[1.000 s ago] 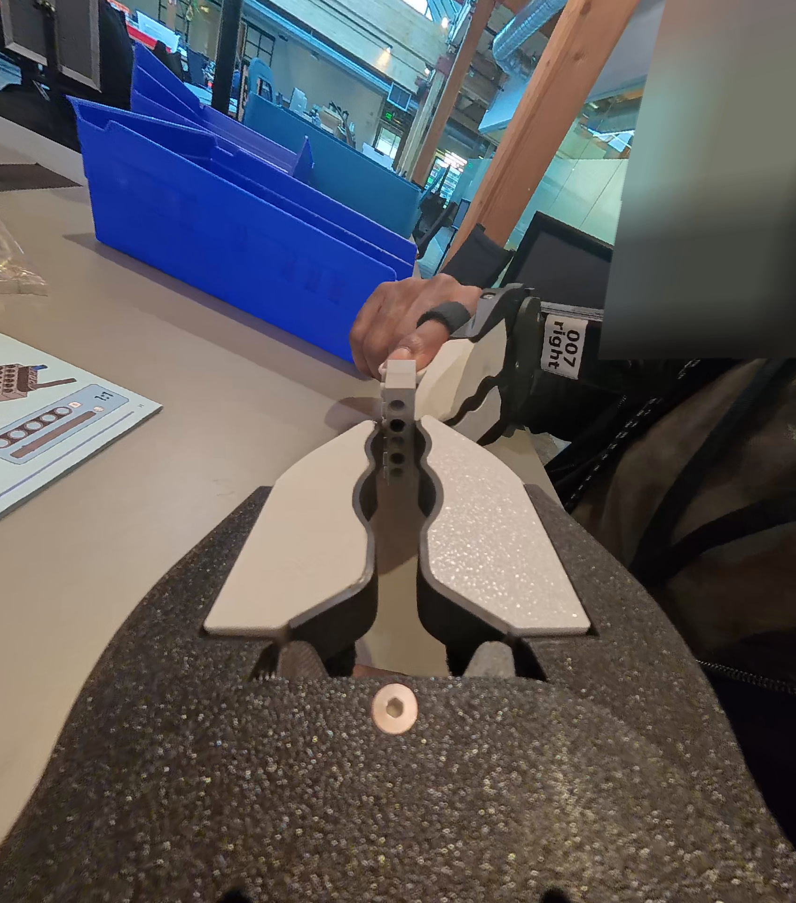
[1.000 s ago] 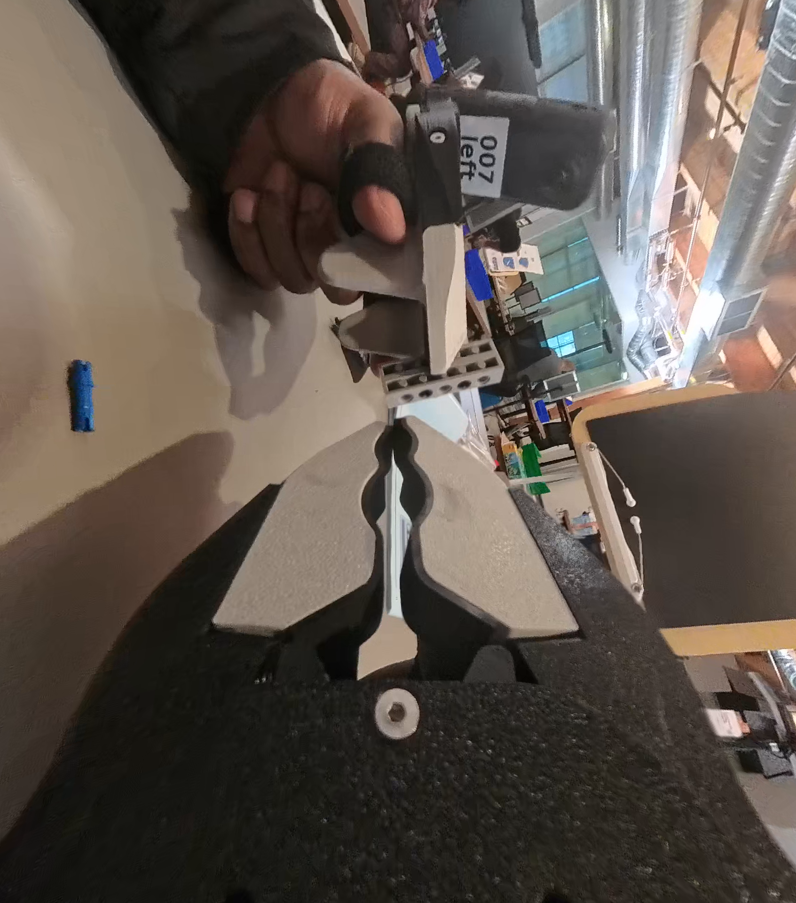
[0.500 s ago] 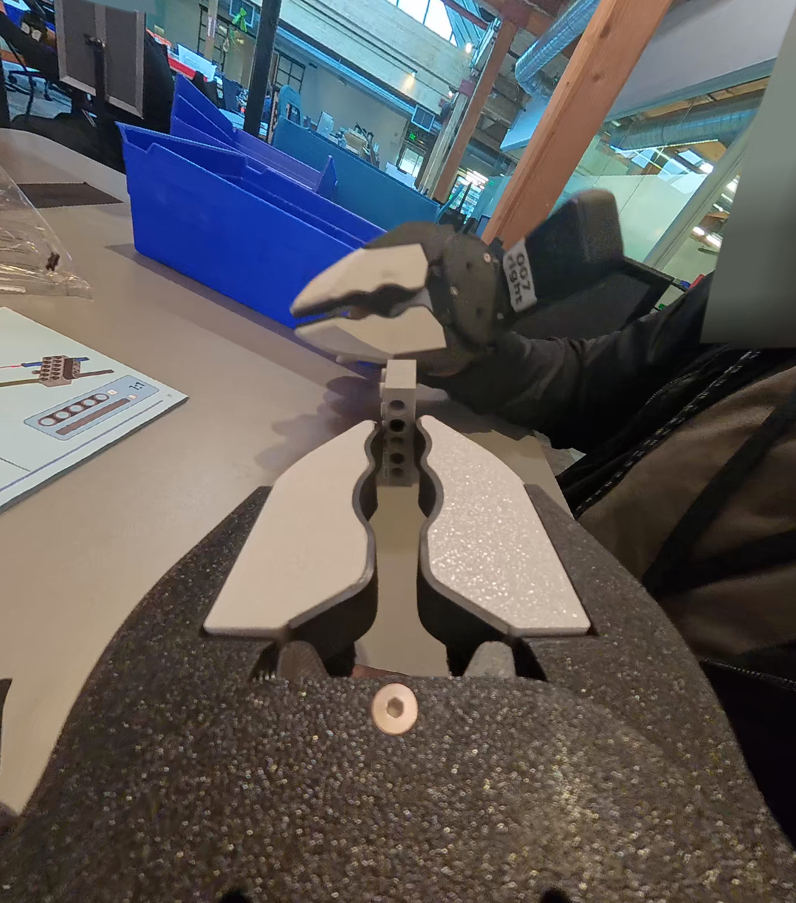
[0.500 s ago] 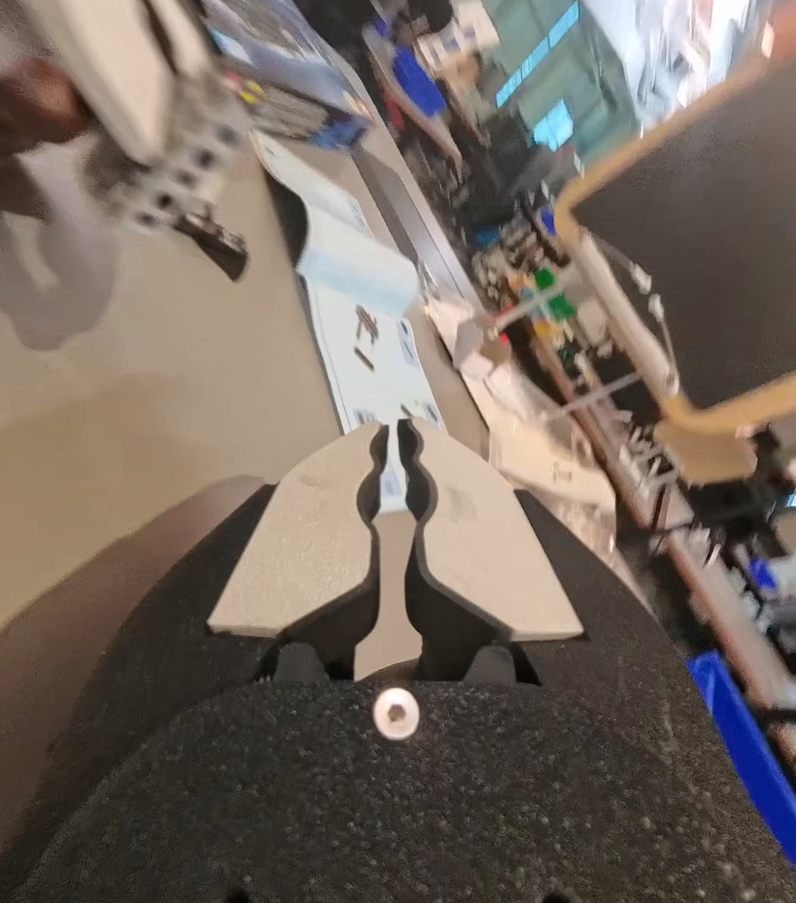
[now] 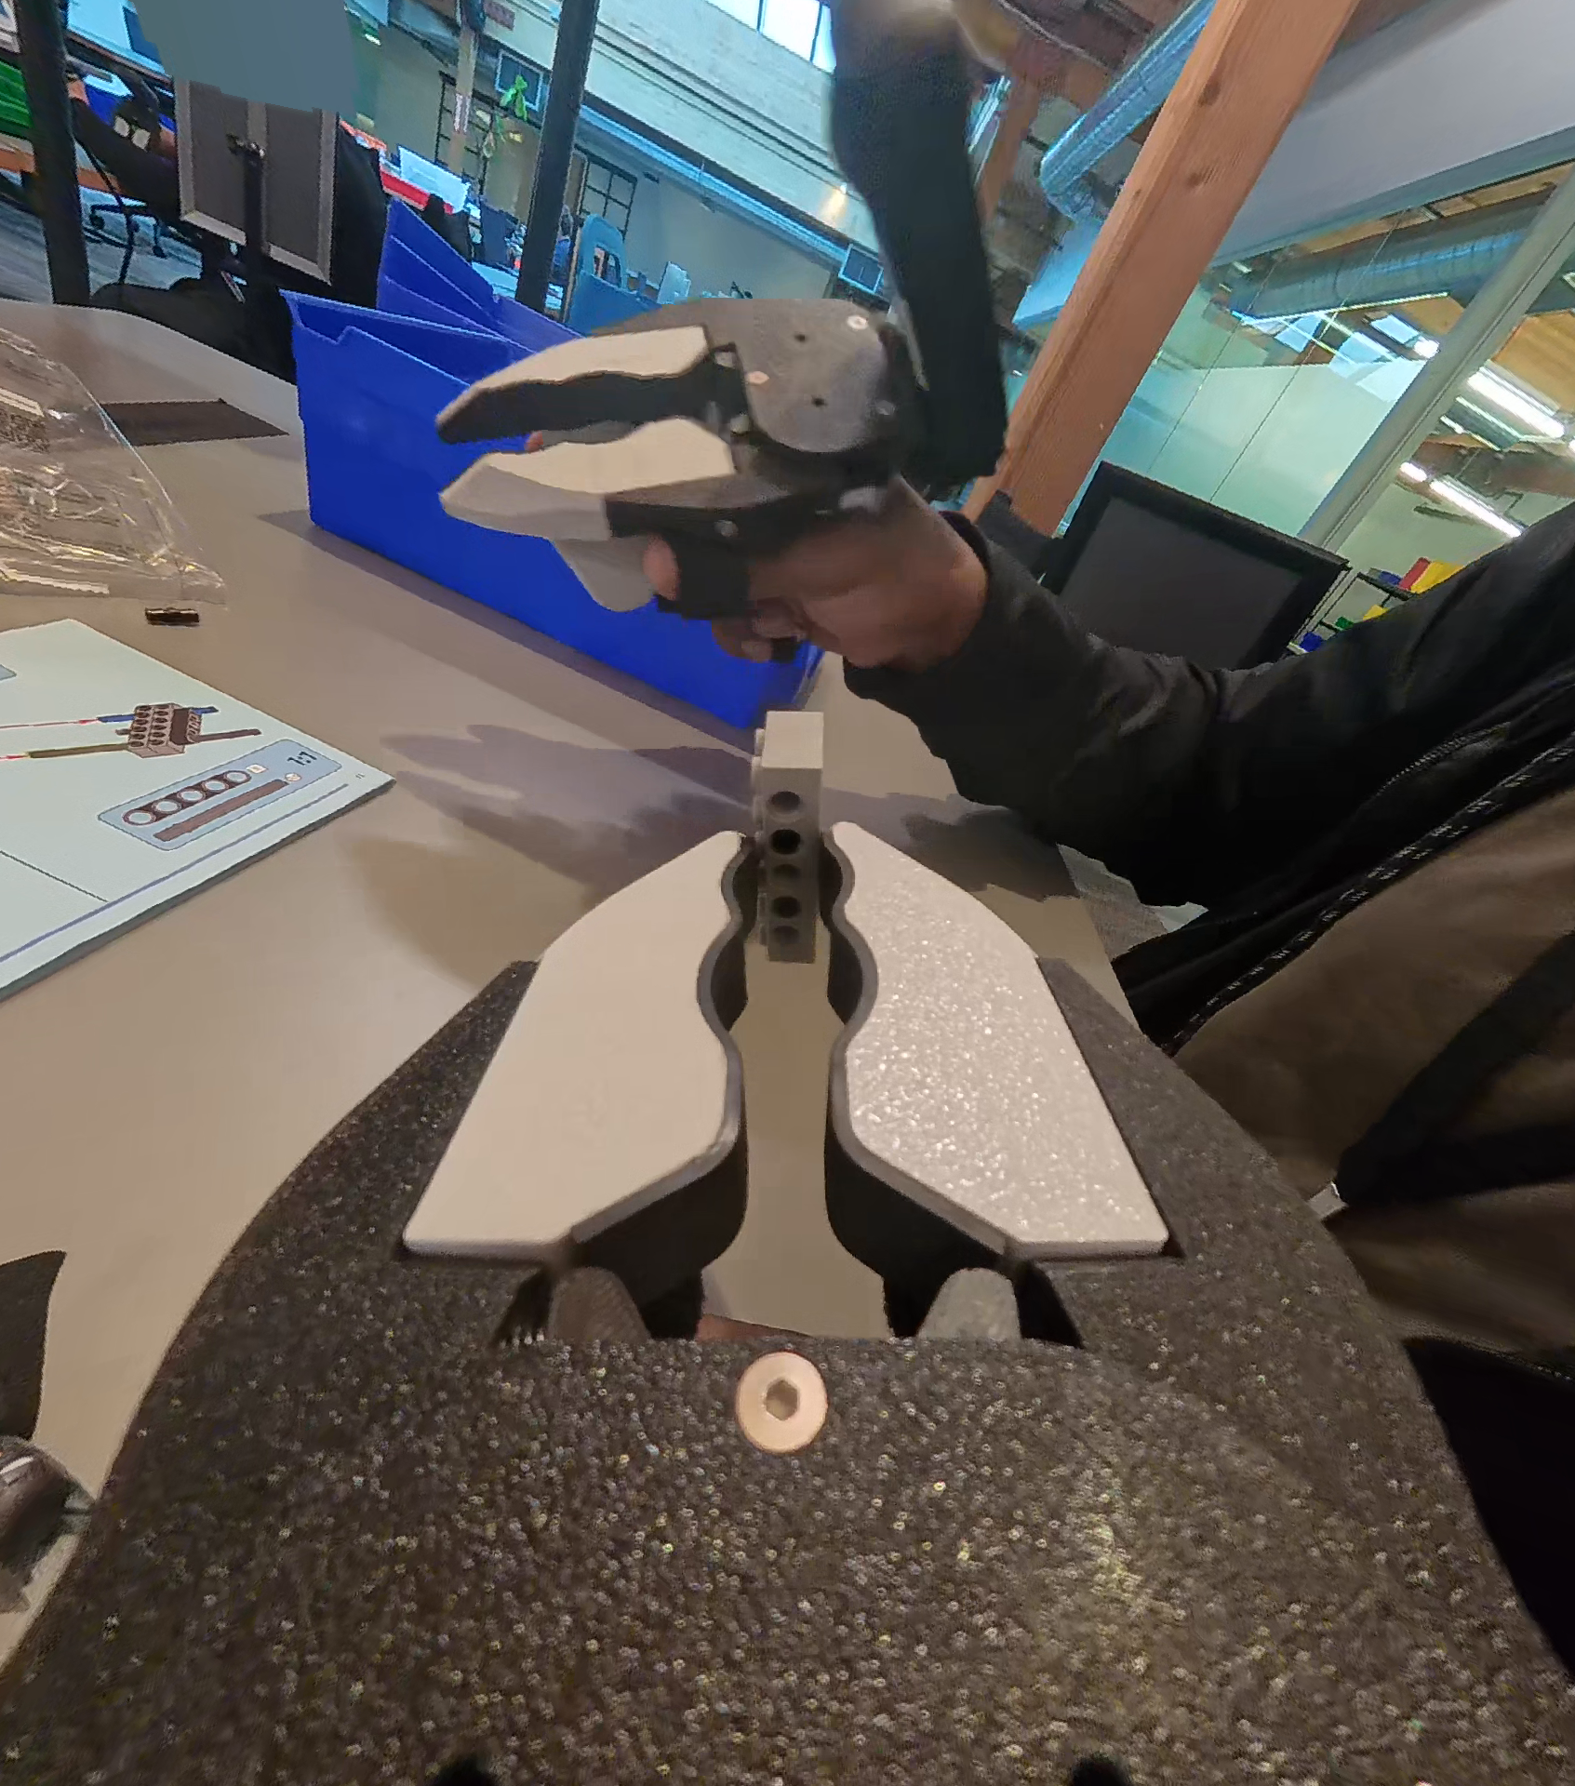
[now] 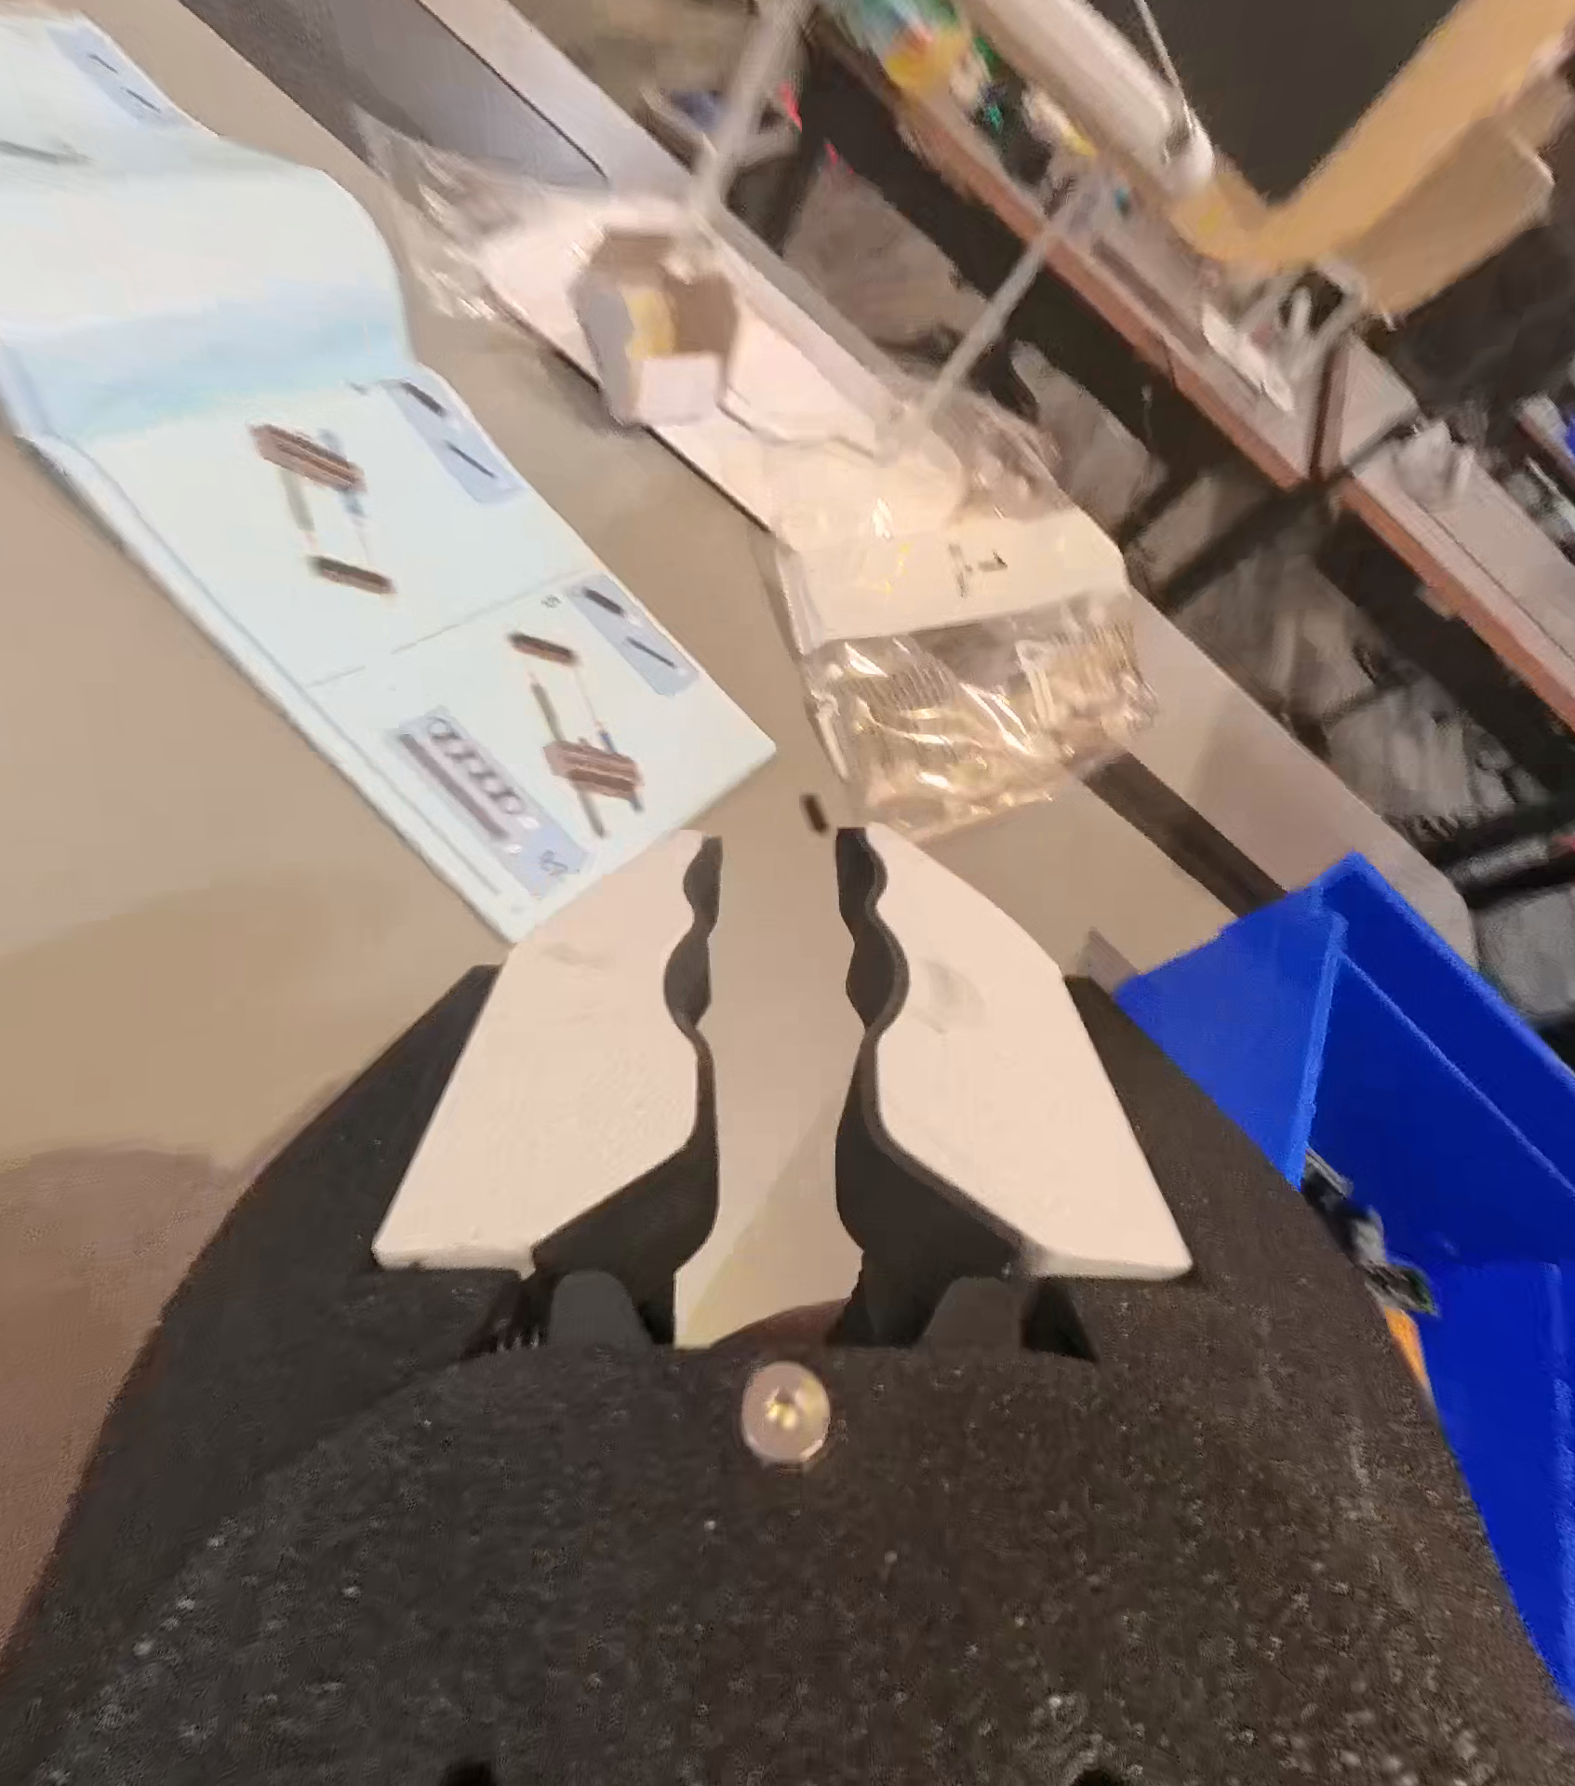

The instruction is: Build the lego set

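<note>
Our left tool (image 5: 788,850) pinches a grey holed beam (image 5: 791,841) upright, holes exposed; right tool (image 6: 778,850) spread, empty, above the surface (image 6: 87,773).

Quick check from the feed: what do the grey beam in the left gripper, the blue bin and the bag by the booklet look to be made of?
Beam: likely moulded plastic, matte grey, with crisp round holes and sharp edges; left gripper clamps it.
Bin: rigid plastic by its look, uniform saturated blue, thin moulded walls.
Bag: thin clear plastic film, crinkled, with bright glints and contents showing through.
</note>
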`<act>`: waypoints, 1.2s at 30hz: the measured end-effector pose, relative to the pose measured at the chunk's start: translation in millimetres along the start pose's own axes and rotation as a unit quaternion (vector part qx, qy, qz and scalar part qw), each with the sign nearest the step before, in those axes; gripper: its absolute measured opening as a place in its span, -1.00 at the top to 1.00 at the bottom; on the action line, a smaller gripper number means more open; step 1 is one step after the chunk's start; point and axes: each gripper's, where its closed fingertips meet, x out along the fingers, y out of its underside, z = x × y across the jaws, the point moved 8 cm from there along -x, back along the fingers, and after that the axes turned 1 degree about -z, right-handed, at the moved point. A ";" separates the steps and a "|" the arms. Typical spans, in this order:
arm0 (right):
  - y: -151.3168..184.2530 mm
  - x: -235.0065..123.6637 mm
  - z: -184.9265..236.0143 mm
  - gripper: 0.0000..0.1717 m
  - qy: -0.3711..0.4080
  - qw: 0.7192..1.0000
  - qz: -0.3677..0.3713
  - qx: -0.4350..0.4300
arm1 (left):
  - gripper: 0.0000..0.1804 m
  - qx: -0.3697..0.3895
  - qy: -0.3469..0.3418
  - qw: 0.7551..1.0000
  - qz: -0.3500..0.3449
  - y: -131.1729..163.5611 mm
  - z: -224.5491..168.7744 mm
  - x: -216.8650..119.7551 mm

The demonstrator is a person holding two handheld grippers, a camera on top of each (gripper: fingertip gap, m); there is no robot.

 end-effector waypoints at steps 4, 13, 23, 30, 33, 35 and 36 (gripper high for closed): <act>-0.5 33.4 -15.5 0.72 0.062 0.996 0.063 -0.014 | 0.87 0.003 0.000 1.000 -0.005 0.2 -1.4 -4.7; 23.3 107.7 -29.8 0.74 -0.031 0.978 0.155 0.136 | 0.87 -0.008 0.000 1.000 -0.017 -1.0 2.4 -19.9; 41.2 124.4 -22.9 0.75 -0.059 0.969 0.161 0.175 | 0.87 0.003 0.002 1.000 -0.003 -0.3 0.6 -19.0; 39.9 132.2 -26.1 0.83 -0.065 0.967 0.159 0.187 | 0.87 -0.007 0.004 1.000 -0.007 -0.6 2.8 -19.8; 41.2 131.7 -27.4 0.93 -0.066 0.965 0.162 0.193 | 0.87 -0.007 0.006 1.000 -0.007 -0.6 2.6 -20.0; 41.8 130.2 -26.6 0.93 -0.064 0.967 0.159 0.187 | 0.87 -0.007 0.006 1.000 -0.008 -0.7 2.6 -20.1; 42.0 128.9 -25.9 0.94 -0.065 0.968 0.158 0.184 | 0.87 -0.007 0.006 1.000 -0.009 -0.7 2.6 -20.3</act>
